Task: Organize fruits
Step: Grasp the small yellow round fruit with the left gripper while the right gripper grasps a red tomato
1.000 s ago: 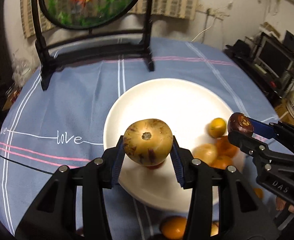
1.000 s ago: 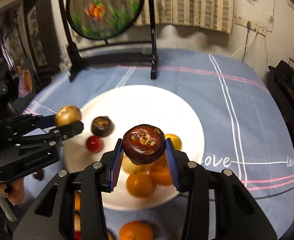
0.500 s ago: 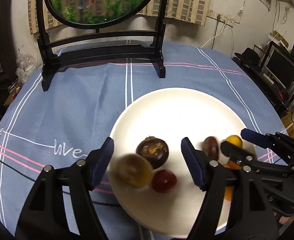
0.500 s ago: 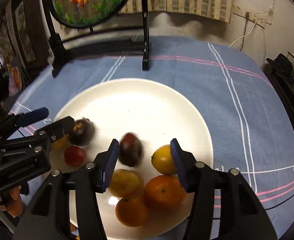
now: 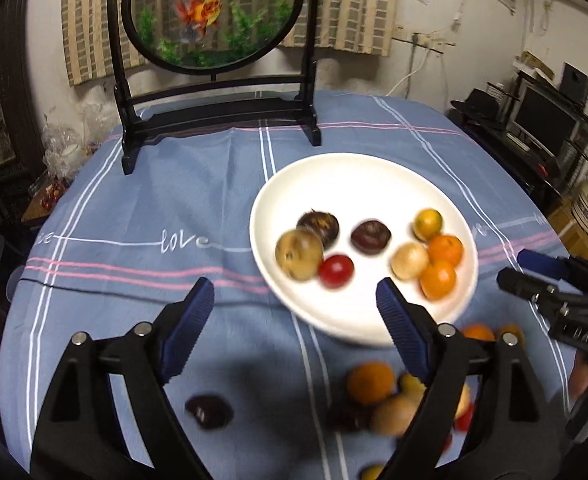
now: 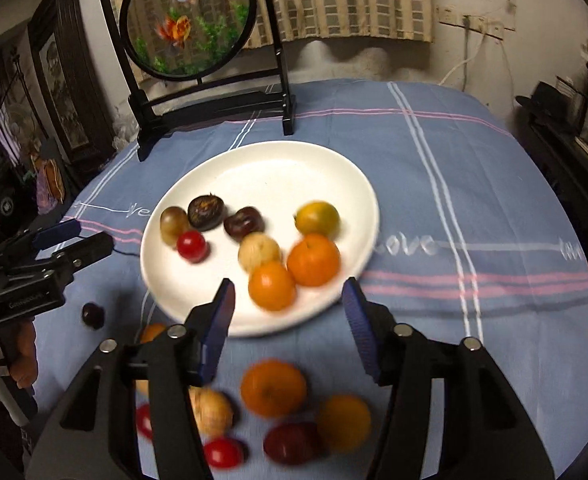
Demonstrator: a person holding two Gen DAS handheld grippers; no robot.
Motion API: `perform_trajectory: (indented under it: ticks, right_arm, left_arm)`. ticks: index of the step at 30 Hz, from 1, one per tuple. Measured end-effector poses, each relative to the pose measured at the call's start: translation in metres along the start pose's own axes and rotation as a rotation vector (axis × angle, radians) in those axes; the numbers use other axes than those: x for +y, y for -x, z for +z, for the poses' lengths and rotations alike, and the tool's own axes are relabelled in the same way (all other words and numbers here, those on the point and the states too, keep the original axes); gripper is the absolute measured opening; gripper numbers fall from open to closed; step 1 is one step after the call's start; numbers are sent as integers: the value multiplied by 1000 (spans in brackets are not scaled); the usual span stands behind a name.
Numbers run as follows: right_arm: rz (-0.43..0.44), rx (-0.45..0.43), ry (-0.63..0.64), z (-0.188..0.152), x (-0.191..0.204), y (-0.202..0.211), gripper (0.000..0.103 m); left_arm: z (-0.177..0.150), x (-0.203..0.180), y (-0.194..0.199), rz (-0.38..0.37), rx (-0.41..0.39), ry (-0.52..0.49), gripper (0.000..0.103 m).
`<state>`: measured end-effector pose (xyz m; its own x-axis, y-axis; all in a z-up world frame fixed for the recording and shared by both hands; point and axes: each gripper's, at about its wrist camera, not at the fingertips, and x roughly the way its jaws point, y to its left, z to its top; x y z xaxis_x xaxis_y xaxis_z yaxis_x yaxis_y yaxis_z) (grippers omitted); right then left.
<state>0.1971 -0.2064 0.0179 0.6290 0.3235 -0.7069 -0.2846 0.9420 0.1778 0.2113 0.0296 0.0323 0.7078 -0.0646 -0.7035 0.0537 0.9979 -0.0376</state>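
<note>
A white plate (image 5: 353,184) (image 6: 274,168) on the blue cloth holds several fruits. Among them are a tan spotted fruit (image 5: 298,254), two dark brown ones (image 5: 318,227) (image 5: 371,237), a red one (image 5: 336,270) and oranges (image 6: 313,259). My left gripper (image 5: 294,296) (image 6: 90,234) hovers at the plate's near left rim, jaws opening, nothing between them. My right gripper (image 6: 289,294) (image 5: 515,268) hangs over the near rim, jaws also opening and empty. Loose fruits lie on the cloth below both: an orange (image 6: 273,388), a dark fruit (image 5: 209,411) and others, all blurred.
A round goldfish screen on a black stand (image 5: 214,12) rises at the back of the table. A shelf with electronics (image 5: 541,120) stands off the right edge. A person's hand (image 6: 18,356) grips the left tool's handle.
Both grippers let their fruit go onto the plate: the tan one on the left, a dark one on the right. Both then opened wide and drew back toward the near rim.
</note>
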Motion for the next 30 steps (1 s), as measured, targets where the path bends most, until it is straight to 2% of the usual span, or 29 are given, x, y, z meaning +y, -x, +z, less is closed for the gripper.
perform_trajectory:
  ticks: [1,6,10,15,22,30]
  right_arm:
    - [-8,-15,-6,-8,-2,9,66]
    - [5,-33,-56,-45,-13,37,66]
    - [15,-8,-105,-74,-19,44,66]
    - [14,22,-106,-98,-15,45,66]
    - [44,45,-100,-117,-10,44,66]
    - [80,54,-104,-120,-8,40,66]
  left_arm:
    - [-6,0,8,-2,-8,-10,88]
    - [-41,4,33,-6,-11,-6,90]
    - [-66,9,45,-6,5,15,90]
    - [-91,2,52,-16,34,4,90]
    - [-117,-25,50,-49,63,-74,90]
    - [-134,-42,33,-67,123,-129,89]
